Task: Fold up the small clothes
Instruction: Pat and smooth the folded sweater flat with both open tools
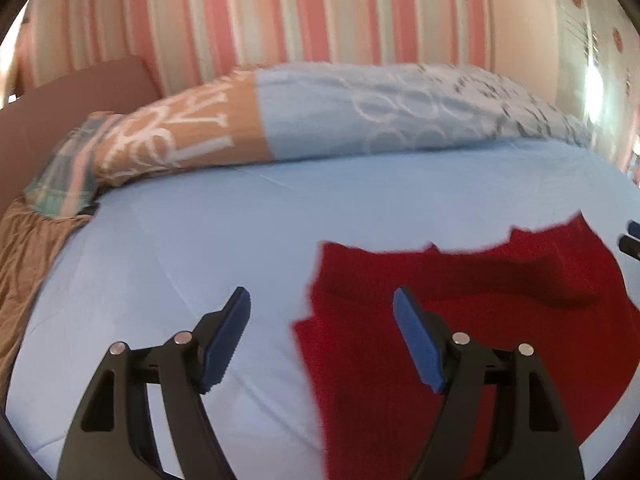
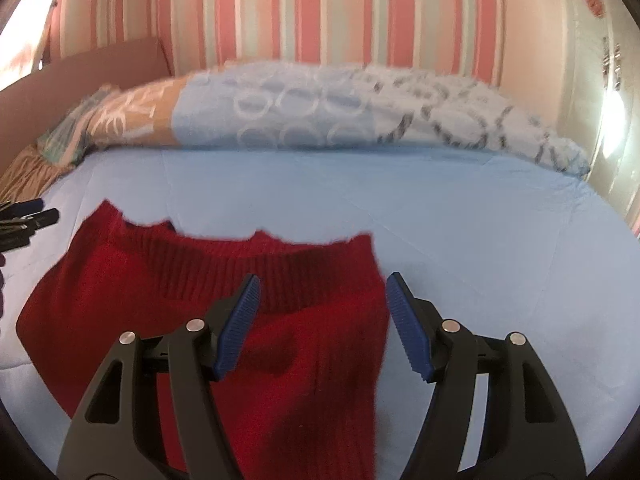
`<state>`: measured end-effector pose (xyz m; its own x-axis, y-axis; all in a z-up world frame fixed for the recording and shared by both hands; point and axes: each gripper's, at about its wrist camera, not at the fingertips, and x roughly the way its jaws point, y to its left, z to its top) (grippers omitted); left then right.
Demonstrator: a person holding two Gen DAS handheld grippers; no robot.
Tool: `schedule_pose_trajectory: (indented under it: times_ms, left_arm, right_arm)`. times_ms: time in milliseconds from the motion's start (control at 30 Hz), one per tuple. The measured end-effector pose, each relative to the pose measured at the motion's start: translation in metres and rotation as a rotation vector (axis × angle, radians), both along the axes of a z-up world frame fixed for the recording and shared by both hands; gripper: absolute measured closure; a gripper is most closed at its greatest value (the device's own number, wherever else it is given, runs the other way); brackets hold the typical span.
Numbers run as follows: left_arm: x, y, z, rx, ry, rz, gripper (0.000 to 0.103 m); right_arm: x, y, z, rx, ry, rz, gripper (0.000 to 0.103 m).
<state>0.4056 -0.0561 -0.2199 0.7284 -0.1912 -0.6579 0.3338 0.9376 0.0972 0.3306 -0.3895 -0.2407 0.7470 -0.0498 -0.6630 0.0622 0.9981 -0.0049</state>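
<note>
A red knitted garment [image 1: 480,312] lies flat on the light blue sheet [image 1: 180,240], with a ribbed band [image 2: 224,268] across its far part. In the left wrist view my left gripper [image 1: 320,300] stands open above the garment's left edge: one blue pad is over the sheet, the other over the red knit. My right gripper [image 2: 324,280] is open over the garment's [image 2: 160,292] right edge, straddling it. Neither pair of pads presses on the cloth. Each view shows the other gripper's tips at its border.
A rolled duvet [image 1: 360,120] in blue and tan with white lettering lies along the far side of the bed. Behind it is a pink striped wall [image 2: 320,12]. A brown panel [image 1: 72,100] stands at the far left, beside tan fabric [image 1: 24,272].
</note>
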Motion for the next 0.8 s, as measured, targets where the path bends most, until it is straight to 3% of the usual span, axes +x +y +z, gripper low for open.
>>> schedule_pose_trajectory:
  times_ms: [67,133,333,367,467,500,667,800]
  left_arm:
    - [0.002,-0.016,-0.013,0.023,0.019,-0.033,0.028]
    - [0.007,-0.031,-0.027,0.042,0.053,-0.060,0.028]
    - [0.014,-0.036,-0.043,0.019,0.090,-0.057,0.028]
    - [0.016,-0.035,-0.044,0.016,0.092,-0.051,0.028]
    - [0.021,-0.031,-0.047,0.012,0.096,-0.031,0.028]
    - [0.020,-0.029,-0.047,0.011,0.095,-0.027,0.028]
    - [0.026,-0.025,-0.046,0.013,0.084,-0.007,0.028]
    - [0.027,-0.023,-0.047,0.017,0.082,0.002,0.028]
  right_arm:
    - [0.010,0.002,-0.007,-0.012,0.030,0.014,0.048]
    - [0.029,0.000,-0.015,-0.002,0.086,0.031,0.050]
    - [0.075,-0.011,-0.049,0.023,0.269,0.032,0.065]
    - [0.077,-0.010,-0.055,0.019,0.288,0.039,0.073]
    - [0.075,-0.004,-0.059,-0.020,0.266,0.054,0.097]
    - [0.074,-0.003,-0.056,-0.022,0.251,0.053,0.101]
    - [0.071,-0.024,-0.024,0.007,0.097,-0.033,0.102]
    - [0.088,-0.043,-0.021,0.038,0.113,-0.082,0.102]
